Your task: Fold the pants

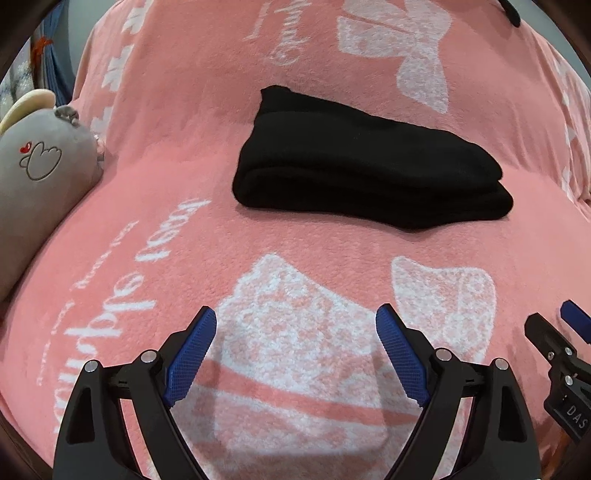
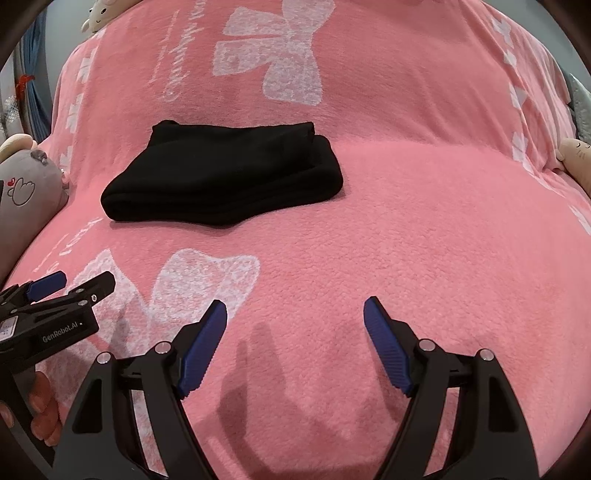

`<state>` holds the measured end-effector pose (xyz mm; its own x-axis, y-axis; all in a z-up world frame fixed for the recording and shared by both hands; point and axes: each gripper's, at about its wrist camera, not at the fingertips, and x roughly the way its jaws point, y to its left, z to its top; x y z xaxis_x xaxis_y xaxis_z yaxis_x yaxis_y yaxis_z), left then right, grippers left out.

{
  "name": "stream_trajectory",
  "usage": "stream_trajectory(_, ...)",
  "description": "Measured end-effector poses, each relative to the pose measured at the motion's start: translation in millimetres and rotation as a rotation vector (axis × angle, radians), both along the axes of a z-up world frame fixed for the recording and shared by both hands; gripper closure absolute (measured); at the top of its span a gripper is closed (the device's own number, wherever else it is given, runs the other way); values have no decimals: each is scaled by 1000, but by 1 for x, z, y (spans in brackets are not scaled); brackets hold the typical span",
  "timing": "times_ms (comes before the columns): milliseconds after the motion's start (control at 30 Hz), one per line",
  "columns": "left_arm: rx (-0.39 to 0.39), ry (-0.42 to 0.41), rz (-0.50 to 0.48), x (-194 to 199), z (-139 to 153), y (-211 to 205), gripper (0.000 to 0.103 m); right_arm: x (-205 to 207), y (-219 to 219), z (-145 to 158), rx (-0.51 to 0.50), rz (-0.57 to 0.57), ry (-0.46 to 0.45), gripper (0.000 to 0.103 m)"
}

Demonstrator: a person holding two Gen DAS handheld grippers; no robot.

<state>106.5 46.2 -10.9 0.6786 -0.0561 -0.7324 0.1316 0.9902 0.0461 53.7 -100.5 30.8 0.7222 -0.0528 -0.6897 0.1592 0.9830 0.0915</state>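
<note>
The black pants (image 1: 362, 166) lie folded in a compact stack on the pink blanket (image 1: 184, 155); they also show in the right wrist view (image 2: 225, 177) at upper left. My left gripper (image 1: 295, 321) is open and empty, held above the blanket well short of the pants. My right gripper (image 2: 295, 314) is open and empty, to the right of and nearer than the pants. Each gripper shows at the edge of the other's view: the right one (image 1: 561, 332) and the left one (image 2: 70, 288).
A grey plush toy (image 1: 33, 177) lies at the left edge of the bed, seen also in the right wrist view (image 2: 26, 188). Another plush (image 2: 576, 162) sits at the right edge and a white one (image 2: 99, 14) at the far end.
</note>
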Motion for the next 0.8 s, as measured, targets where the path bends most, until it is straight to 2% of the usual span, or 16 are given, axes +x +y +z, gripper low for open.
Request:
stream_trajectory(67, 7, -7, 2, -1, 0, -1, 16, 0, 0, 0, 3, 2, 2, 29)
stream_trajectory(100, 25, -14, 21, -2, 1, -1, 9, 0, 0, 0, 2, 1, 1, 29)
stream_trajectory(267, 27, -13, 41, -2, -2, 2, 10, 0, 2, 0, 1, 5, 3, 29)
stream_trajectory(467, -4, -24, 67, -4, -1, 9, 10, 0, 2, 0, 1, 7, 4, 29)
stream_trajectory(800, 15, -17, 74, -3, -2, 8, 11, 0, 4, 0, -3, 13, 4, 29)
